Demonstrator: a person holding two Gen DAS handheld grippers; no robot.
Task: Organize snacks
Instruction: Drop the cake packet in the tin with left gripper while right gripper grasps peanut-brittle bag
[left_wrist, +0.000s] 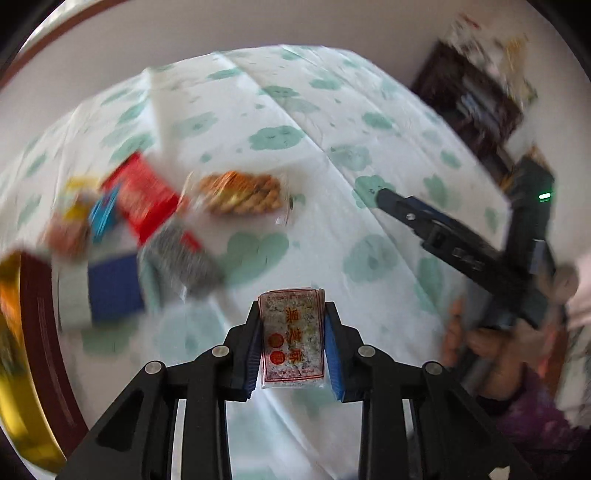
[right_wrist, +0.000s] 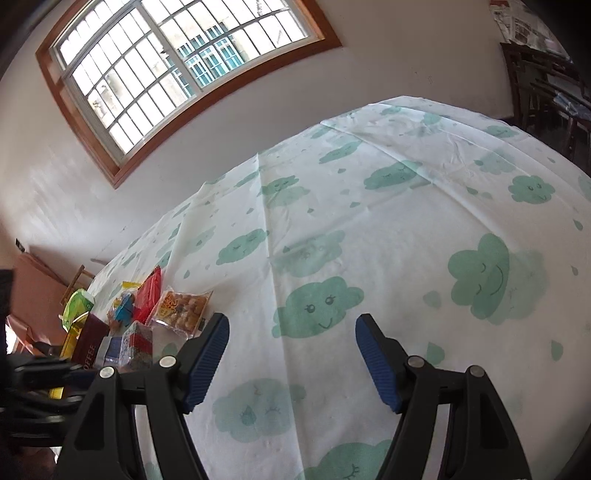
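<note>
My left gripper (left_wrist: 292, 314) is shut on a clear snack packet with red Chinese print (left_wrist: 291, 338) and holds it above the table. A pile of snacks lies ahead to its left: a red packet (left_wrist: 144, 197), a bag of golden biscuits (left_wrist: 240, 194), a blue box (left_wrist: 114, 284) and a silver-grey packet (left_wrist: 181, 258). My right gripper (right_wrist: 291, 325) is open and empty over the cloud-print tablecloth (right_wrist: 369, 221); it also shows in the left wrist view (left_wrist: 384, 195). The same pile shows at its left, with the biscuit bag (right_wrist: 183, 306).
A round tin with a gold rim and dark red wall (left_wrist: 33, 325) sits at the far left; it also shows in the right wrist view (right_wrist: 88, 341). A dark wooden chair (right_wrist: 543, 85) stands beyond the table at the right. A window (right_wrist: 166, 70) is behind.
</note>
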